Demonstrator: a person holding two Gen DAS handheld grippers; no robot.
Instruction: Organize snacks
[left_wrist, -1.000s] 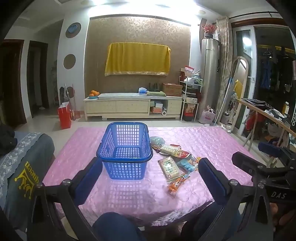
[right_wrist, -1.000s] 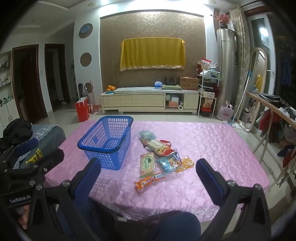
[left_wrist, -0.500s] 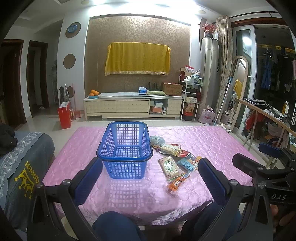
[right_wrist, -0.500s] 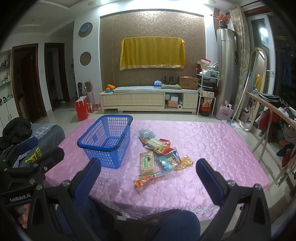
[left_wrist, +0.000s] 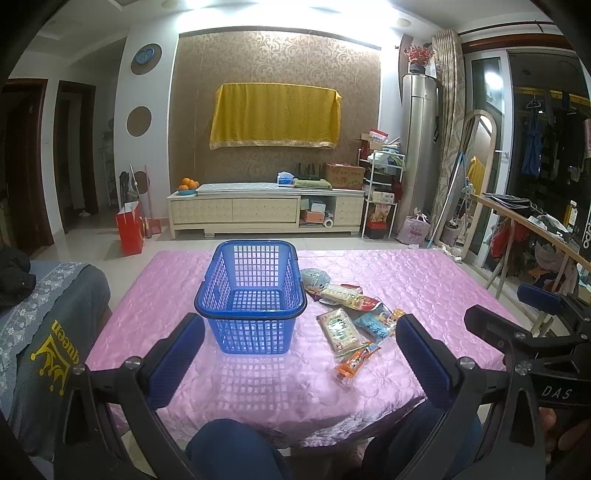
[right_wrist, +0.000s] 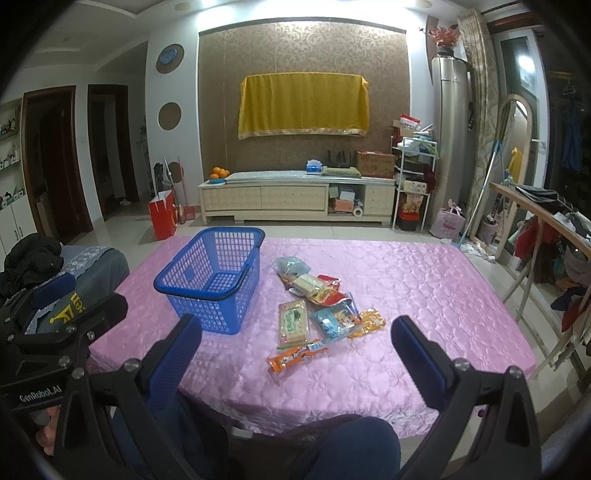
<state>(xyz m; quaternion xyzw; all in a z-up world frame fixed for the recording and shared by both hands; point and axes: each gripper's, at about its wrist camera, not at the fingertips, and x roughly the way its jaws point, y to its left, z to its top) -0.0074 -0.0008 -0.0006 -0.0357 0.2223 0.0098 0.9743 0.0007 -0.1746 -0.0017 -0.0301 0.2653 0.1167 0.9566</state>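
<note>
both claws, left gripper (left_wrist: 300, 345) and right gripper (right_wrist: 295, 343), hang spread and empty short of the table (right_wrist: 424, 295). the snacks (right_wrist: 317, 306) lie heaped at three o'clock of the empty blue basket (left_wrist: 251, 295), handy for loading.

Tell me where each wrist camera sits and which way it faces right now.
Left wrist: on the left tongs, facing forward over the pink table, centred on the empty blue basket; open blue pads, knees, right tongs at the right edge.
Right wrist: on the right tongs, facing the same way, centred on the snack packets; open pads, knees, left tongs at the left edge.
Shared: basket, snacks, table, yellow wall cloth.
</note>
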